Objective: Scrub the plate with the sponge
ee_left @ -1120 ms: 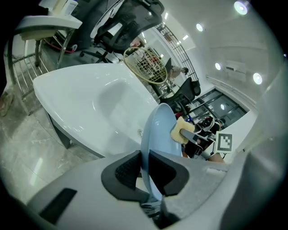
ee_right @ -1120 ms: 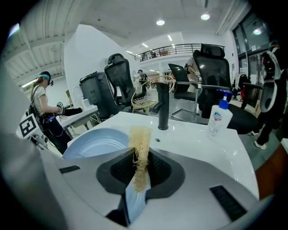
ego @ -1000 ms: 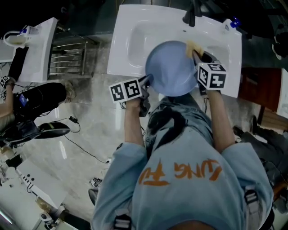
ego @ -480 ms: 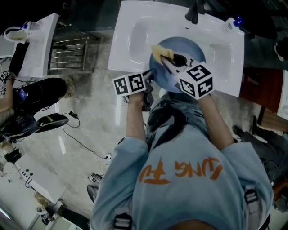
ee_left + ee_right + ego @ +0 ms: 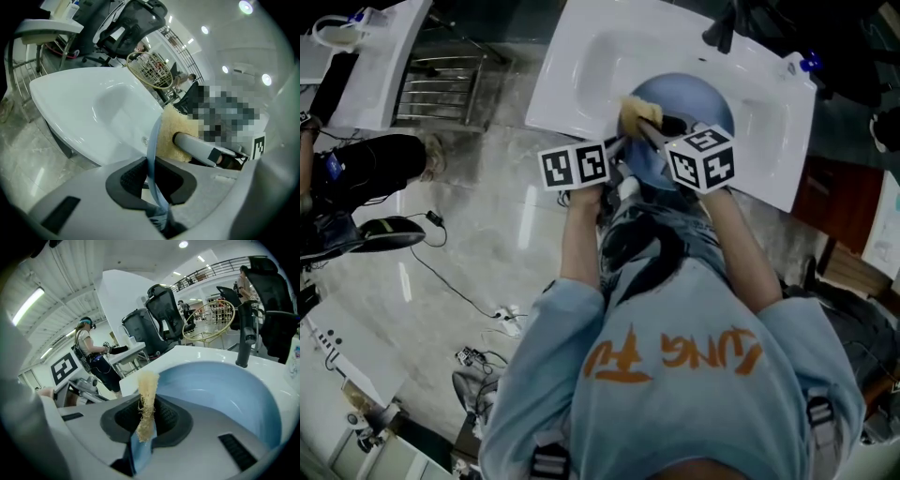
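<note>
A light blue plate (image 5: 694,105) is held tilted over the white sink (image 5: 591,70). My left gripper (image 5: 614,155) is shut on the plate's near left rim (image 5: 152,150), which runs edge-on between its dark pads. My right gripper (image 5: 652,127) is shut on a yellow fibrous sponge (image 5: 639,114), pinched thin between its jaws (image 5: 146,399). The sponge presses against the plate's left part, just beyond the left gripper. In the left gripper view the sponge (image 5: 169,133) lies flat on the plate with a grey finger (image 5: 199,146) of the right gripper behind it. The plate's hollow (image 5: 225,385) fills the right gripper view.
A dark faucet (image 5: 719,28) stands at the sink's far edge, also in the right gripper view as a faucet (image 5: 244,336). A small bottle (image 5: 807,64) sits on the sink's right corner. A metal rack (image 5: 431,89), cables (image 5: 450,272) and another person (image 5: 356,178) are at the left.
My right gripper has carried the sponge from the plate's far right rim leftward across the plate to its left part. The left gripper has kept its grip on the rim.
</note>
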